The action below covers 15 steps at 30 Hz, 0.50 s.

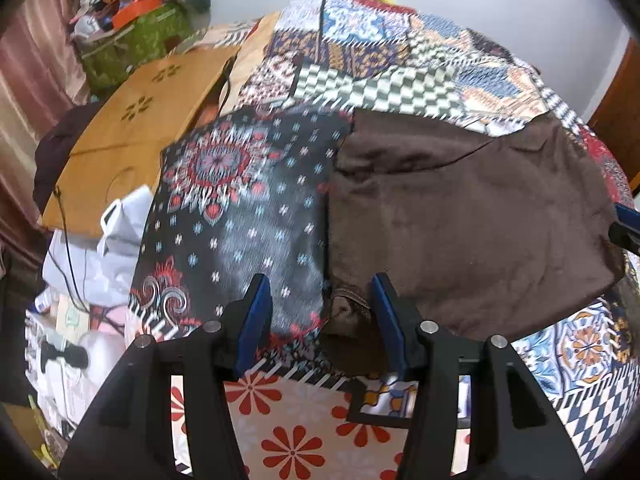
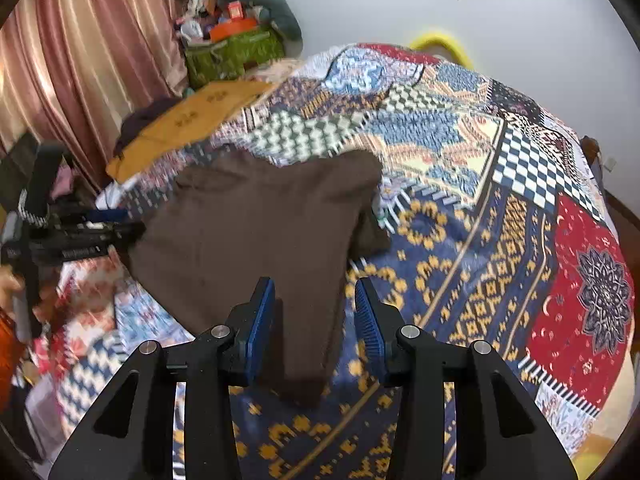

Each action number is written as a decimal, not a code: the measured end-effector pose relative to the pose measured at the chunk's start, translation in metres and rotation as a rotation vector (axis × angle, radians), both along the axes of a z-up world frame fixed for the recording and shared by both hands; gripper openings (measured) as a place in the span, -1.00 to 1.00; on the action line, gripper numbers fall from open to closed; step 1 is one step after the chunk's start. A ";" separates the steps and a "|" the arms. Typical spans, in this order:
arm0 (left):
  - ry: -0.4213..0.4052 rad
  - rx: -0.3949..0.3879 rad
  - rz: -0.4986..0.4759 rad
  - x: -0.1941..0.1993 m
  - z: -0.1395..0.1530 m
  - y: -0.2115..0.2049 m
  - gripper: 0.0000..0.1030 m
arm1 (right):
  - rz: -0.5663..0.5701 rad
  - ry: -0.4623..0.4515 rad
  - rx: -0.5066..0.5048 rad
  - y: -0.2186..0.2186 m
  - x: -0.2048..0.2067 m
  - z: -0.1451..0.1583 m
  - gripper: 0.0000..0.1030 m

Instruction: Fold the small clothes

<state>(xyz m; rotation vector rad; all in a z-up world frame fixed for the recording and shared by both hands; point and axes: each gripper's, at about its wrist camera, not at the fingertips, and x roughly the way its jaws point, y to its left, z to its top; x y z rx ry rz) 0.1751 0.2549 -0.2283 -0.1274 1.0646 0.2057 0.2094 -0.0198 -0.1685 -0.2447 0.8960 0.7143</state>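
Note:
A brown garment [image 1: 460,216] lies spread flat on the patchwork bedspread [image 1: 248,200]. My left gripper [image 1: 322,300] hovers at its near left corner, jaws apart, with a bunched bit of the brown hem lying loose between the blue pads [image 1: 258,308]. In the right wrist view the same garment [image 2: 248,232] tapers to a corner that lies between the parted jaws of my right gripper [image 2: 315,312], and the pads do not press it. The left gripper [image 2: 100,232] shows at the cloth's left edge there. The right gripper's tip [image 1: 626,224] peeks in at the cloth's right edge.
A wooden lap board [image 1: 132,128] lies on the bed's far left, with a full green bag [image 1: 132,40] behind it. White plastic bags [image 1: 120,224] and clutter sit beside the bed on the left. Pink curtains [image 2: 80,60] hang there. The bedspread [image 2: 500,220] stretches to the right.

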 end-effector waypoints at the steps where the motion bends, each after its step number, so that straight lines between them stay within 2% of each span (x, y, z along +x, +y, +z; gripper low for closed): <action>1: 0.003 -0.008 0.006 -0.001 -0.001 0.001 0.01 | -0.003 -0.007 -0.017 -0.001 -0.001 -0.002 -0.26; 4: -0.019 -0.008 0.024 -0.008 0.007 0.003 0.01 | -0.020 -0.021 -0.018 -0.009 -0.004 0.002 -0.26; 7: -0.062 0.000 0.044 -0.016 0.026 0.001 0.01 | -0.039 -0.055 0.036 -0.016 -0.012 0.021 -0.26; 10: -0.135 0.003 0.042 -0.027 0.056 -0.007 0.01 | -0.038 -0.098 0.084 -0.017 -0.023 0.042 -0.26; 15: -0.307 0.032 0.002 -0.060 0.123 -0.039 0.01 | -0.025 -0.202 0.180 -0.021 -0.054 0.089 -0.26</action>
